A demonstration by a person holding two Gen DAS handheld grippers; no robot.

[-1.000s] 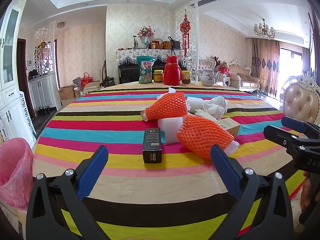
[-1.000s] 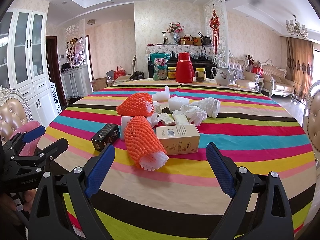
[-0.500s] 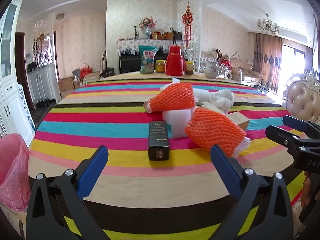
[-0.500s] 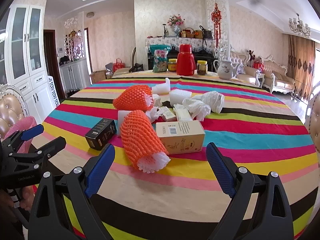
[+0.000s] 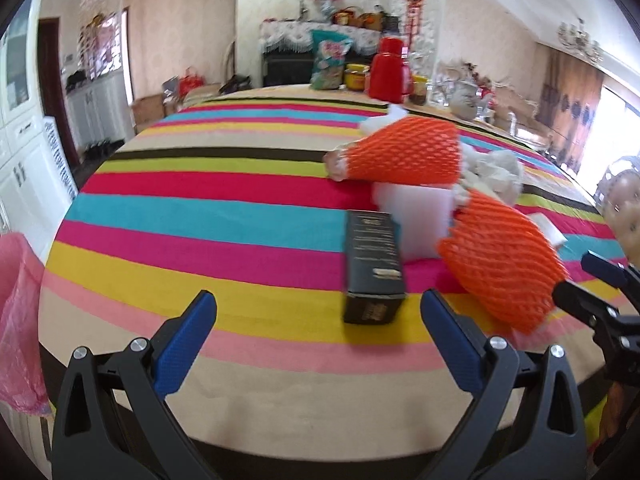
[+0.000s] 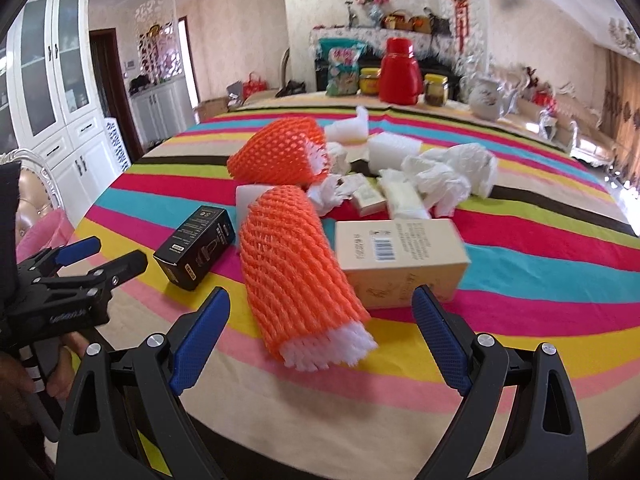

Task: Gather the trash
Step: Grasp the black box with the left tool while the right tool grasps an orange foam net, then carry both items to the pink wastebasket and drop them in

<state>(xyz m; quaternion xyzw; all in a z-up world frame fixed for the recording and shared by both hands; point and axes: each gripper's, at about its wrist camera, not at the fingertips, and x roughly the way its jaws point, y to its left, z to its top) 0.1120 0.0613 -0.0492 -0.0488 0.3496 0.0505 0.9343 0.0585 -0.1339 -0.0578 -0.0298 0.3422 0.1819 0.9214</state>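
The trash sits mid-table on the striped cloth (image 6: 520, 288): the near foam net (image 6: 296, 280) looks light and squashy, best pinched across its middle; the tan box (image 6: 400, 260) touching it seems stiff; the black box (image 5: 374, 264) is small and rigid. Both the left gripper (image 5: 316, 340) and right gripper (image 6: 320, 336) gape empty, a pink bag (image 5: 18, 320) waiting left

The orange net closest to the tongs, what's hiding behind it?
Behind the near orange net sits a white foam block, mostly covered, and beyond that the second orange net. A tan box lies beside it. Whatever lies underneath is hidden.
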